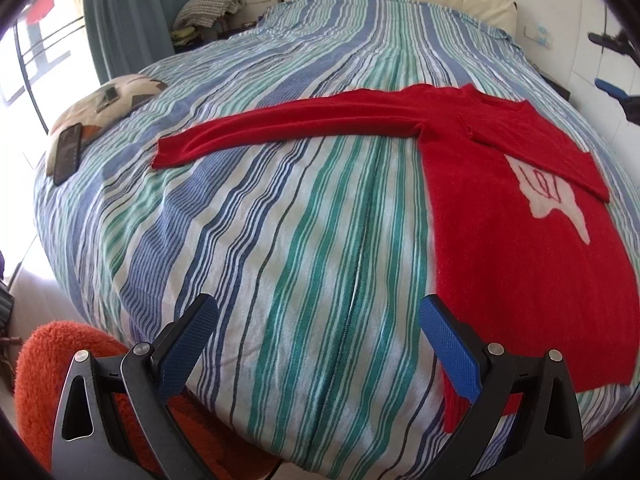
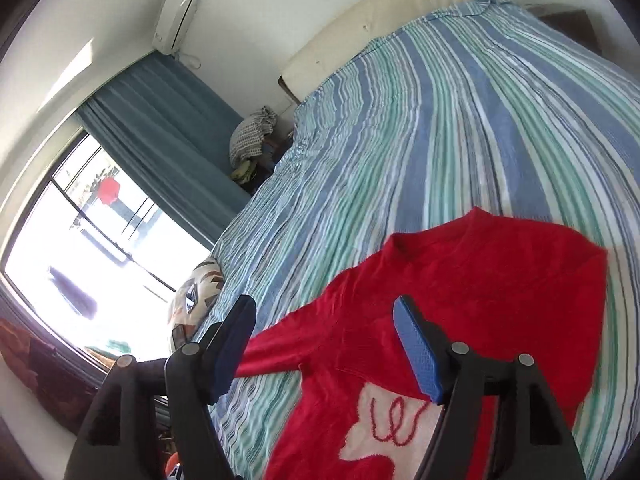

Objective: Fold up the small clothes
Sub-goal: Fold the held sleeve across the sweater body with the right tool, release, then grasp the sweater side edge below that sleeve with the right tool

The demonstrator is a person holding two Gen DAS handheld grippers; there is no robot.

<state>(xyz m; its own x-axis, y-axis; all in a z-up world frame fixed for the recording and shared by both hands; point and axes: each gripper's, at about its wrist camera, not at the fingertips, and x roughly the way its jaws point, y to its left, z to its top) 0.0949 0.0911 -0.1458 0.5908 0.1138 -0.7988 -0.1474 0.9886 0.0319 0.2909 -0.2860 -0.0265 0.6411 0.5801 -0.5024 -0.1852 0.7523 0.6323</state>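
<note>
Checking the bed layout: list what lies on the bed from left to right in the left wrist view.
Dark phone → patterned cushion → red sweater's outstretched sleeve → sweater body with white motif.

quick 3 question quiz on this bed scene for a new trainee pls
1. True or false: one sleeve of the red sweater is already folded across its chest.
2. Which way does the other sleeve point in the left wrist view: A) straight out to the left, B) tucked under the body, C) hanging off the bed?
3. What is either gripper holding?

Key
1. True: the folded sleeve partly covers the white motif.
2. A, flat on the striped cover.
3. Nothing: the left gripper and the right gripper both stand open and empty.
</note>
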